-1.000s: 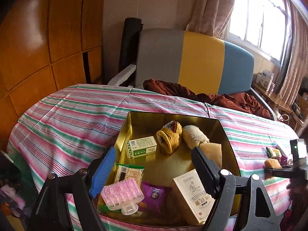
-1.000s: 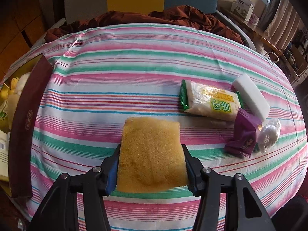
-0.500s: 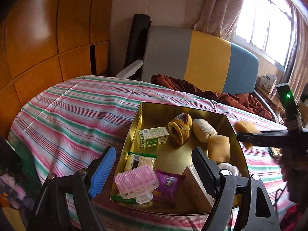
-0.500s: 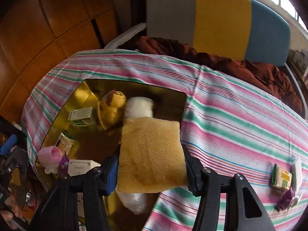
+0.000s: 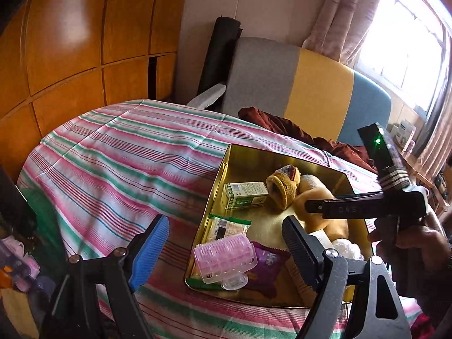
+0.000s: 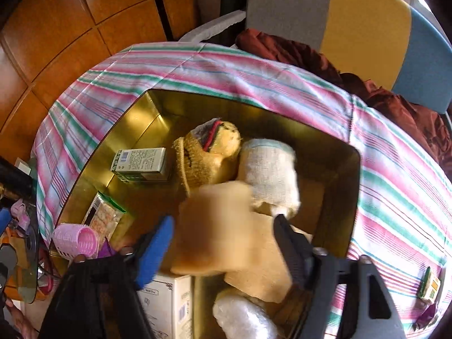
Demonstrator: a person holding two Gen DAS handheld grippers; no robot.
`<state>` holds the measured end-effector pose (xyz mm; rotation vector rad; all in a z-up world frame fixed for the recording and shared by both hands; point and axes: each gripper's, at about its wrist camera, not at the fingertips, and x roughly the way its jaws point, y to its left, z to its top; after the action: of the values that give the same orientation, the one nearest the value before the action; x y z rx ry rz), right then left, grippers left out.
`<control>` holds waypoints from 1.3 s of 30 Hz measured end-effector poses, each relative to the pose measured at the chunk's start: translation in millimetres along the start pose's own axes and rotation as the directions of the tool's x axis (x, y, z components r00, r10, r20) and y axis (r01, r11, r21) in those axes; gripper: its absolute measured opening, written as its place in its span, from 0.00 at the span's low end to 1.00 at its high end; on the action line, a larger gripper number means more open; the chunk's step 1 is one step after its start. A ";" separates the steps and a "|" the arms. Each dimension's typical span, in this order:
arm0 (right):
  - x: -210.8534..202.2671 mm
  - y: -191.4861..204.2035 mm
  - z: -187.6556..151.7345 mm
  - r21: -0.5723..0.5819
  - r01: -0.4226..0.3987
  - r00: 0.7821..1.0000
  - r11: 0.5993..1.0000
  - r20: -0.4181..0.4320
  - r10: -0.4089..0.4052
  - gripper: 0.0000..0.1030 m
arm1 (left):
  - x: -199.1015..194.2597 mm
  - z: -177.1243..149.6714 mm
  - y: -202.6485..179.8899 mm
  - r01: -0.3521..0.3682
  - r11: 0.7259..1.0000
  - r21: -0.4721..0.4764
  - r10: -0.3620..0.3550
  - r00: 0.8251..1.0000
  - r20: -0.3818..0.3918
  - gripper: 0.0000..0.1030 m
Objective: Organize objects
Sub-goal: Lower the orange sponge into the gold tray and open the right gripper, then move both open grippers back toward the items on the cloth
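Note:
A gold tin box (image 5: 226,169) (image 6: 135,118) stands on the striped tablecloth and holds several items: a green-and-white carton (image 5: 244,195) (image 6: 139,163), a knitted yellow hat (image 5: 282,188) (image 6: 203,155), a white cloth roll (image 6: 268,169), a pink hair roller (image 5: 224,255) (image 6: 75,238). My right gripper (image 6: 223,243) is open over the box; the yellow sponge (image 6: 217,226) is blurred between its jaws, apparently dropping free onto another sponge (image 6: 260,276). My left gripper (image 5: 226,245) is open and empty at the box's near edge.
A snack packet (image 6: 429,284) and purple wrapper (image 6: 423,315) lie on the cloth at far right. A white box (image 6: 169,302) and plastic-wrapped bundle (image 6: 243,316) sit in the box's near end. A striped sofa (image 5: 310,90) with brown cloth stands behind the table.
My right gripper moved further over the box and opened; the sponge it held is now loose between the jaws. The left view shifted slightly right.

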<state>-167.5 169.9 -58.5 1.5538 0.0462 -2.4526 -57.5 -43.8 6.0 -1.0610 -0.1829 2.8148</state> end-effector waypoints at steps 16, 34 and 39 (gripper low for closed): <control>-87.9 -79.7 -81.4 0.141 0.078 0.987 0.987 0.128 -0.096 0.79 | -9.6 1.3 -50.5 0.054 0.992 0.112 -0.054 0.999 0.001 0.82; -166.8 -275.0 -185.0 0.567 0.245 0.931 0.786 0.089 -0.355 0.79 | -7.8 -14.0 -183.8 0.227 0.903 0.363 -0.213 0.974 -0.079 0.83; -197.3 -341.0 -224.0 0.754 0.243 0.887 0.611 0.082 -0.454 0.79 | -2.5 -21.2 -229.7 0.296 0.855 0.425 -0.268 0.955 -0.126 0.83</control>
<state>38.1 571.3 -13.3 1.5408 -0.8753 -3.2281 -24.0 183.4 28.0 -0.9232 0.2751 2.3891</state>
